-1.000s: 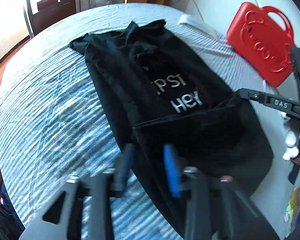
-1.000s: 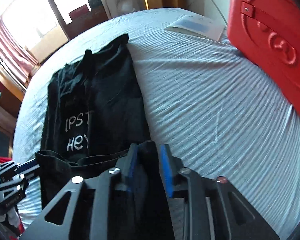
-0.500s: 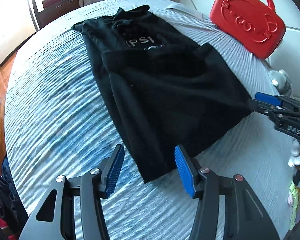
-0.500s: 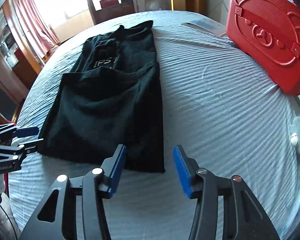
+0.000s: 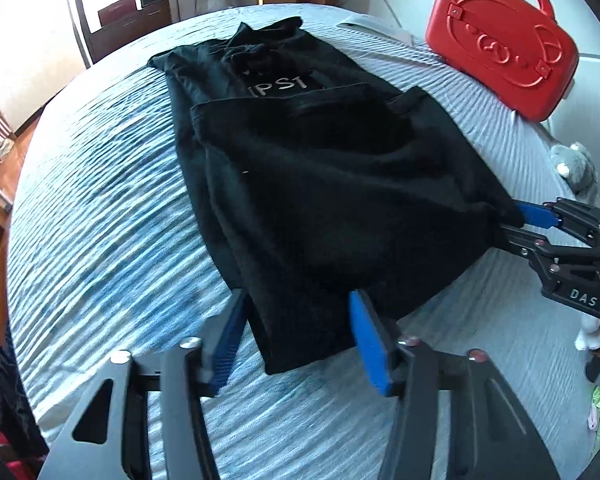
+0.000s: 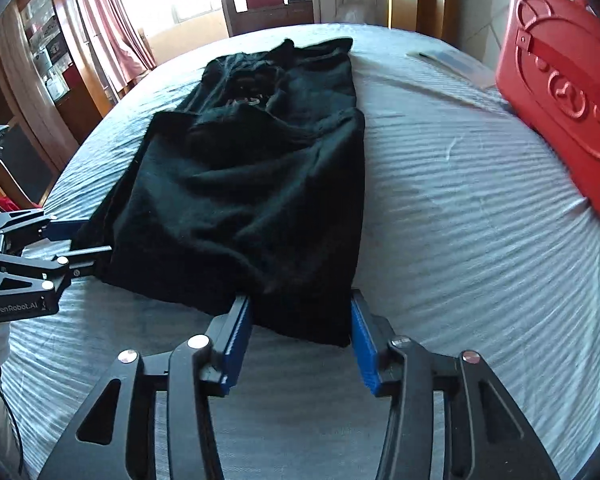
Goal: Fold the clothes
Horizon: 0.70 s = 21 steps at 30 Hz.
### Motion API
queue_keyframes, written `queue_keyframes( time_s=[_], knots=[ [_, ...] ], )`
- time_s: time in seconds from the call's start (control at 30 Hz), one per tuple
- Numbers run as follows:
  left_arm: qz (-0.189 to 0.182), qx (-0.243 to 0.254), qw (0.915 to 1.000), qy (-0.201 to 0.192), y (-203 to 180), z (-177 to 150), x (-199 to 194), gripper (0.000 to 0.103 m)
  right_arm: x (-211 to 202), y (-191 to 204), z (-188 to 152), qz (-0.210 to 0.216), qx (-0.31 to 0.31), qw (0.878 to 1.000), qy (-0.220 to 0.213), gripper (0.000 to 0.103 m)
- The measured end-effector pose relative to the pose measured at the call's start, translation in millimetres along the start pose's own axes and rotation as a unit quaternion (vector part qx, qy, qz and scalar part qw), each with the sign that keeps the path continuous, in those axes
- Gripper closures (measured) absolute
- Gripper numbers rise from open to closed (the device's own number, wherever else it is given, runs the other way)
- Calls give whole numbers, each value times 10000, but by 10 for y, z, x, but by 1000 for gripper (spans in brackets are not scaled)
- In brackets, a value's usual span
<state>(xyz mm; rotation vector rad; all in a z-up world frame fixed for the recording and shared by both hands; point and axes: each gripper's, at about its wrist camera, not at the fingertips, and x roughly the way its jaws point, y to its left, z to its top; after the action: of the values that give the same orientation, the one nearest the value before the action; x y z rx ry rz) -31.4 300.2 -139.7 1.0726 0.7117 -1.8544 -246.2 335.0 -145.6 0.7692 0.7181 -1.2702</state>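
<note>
Both grippers point steeply down at the near hem of one black garment point(image 5: 320, 184) lying folded lengthwise on the striped bed point(image 5: 99, 240). The left gripper point(image 5: 295, 336) and right gripper point(image 6: 300, 340) each straddle a near corner, jaws just closing but partly apart, pads not pressing the cloth. One red case point(image 5: 500, 36) stands shut, contents hidden.

Colours and patterns noted on the bed

Black shirt point(image 5: 320, 184) with white lettering lies on a pale blue-white ribbed sheet point(image 5: 99, 220); red case point(image 5: 500, 40) beyond the shirt; gripper pads point(image 6: 362, 344) blue, frames black.
</note>
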Motion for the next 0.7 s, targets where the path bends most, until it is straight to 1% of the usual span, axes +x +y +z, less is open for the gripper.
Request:
queue_keyframes(
  time_s=[0.03,0.07,0.1,0.13,0.2,0.3,0.33,0.37,0.43,0.57,0.6,0.67,0.7],
  knots=[
    [-22,61,10000,-7,-20,4,-8,74,14,-13,-5,19,45,10000,-11,67],
    [-43,109,9999,-13,-35,6,-17,84,12,-40,-7,90,152,9998,-8,74],
    [-57,92,9999,-11,-28,3,-26,88,10,-54,-10,148,235,9996,-1,77],
    [-93,75,9999,17,-7,8,-24,89,9,-67,-12,201,311,9993,7,77],
    [-137,49,9999,40,23,9,-26,89,15,-62,7,209,313,9993,44,78],
    [-118,28,9999,36,52,-7,-26,76,20,-60,28,217,308,9993,87,77],
    [-94,28,9999,23,58,-22,-26,67,16,-45,26,197,268,9994,88,76],
    [-75,23,10000,12,65,-34,-23,62,18,-24,22,149,208,9996,104,75],
    [-89,-40,10000,17,93,-28,1,59,7,-19,12,128,197,9997,96,75],
    [-126,57,9999,-33,84,-33,19,59,-2,-18,6,101,196,9997,92,75],
    [-173,81,9998,-36,83,-31,17,61,-1,-19,9,94,206,9997,100,75],
    [-265,126,9996,-43,78,-28,12,74,0,-26,12,106,234,9996,107,75],
    [-305,143,9994,-54,65,-31,8,78,1,-31,13,121,250,9996,107,75]
  ],
)
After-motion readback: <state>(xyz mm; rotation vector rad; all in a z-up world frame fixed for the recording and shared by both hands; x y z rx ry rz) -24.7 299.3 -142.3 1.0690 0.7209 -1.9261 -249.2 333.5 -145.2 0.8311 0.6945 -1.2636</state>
